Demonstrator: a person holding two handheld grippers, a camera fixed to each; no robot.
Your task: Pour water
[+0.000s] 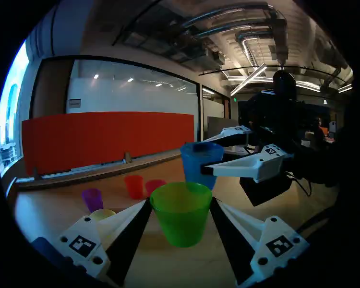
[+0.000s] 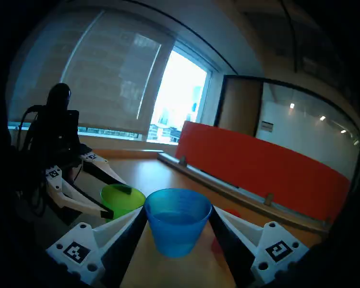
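Now my left gripper [image 1: 180, 204] is clamped on the green cup [image 1: 181, 221], both fingers pressing its sides. My right gripper [image 2: 178, 213] likewise squeezes the blue cup [image 2: 177, 230].

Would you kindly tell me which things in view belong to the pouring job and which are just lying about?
Job in hand: blue cup, gripped by the right gripper; green cup, gripped by the left gripper.
Lying about on the table: purple cup, yellow cup, orange cup, pink cup.
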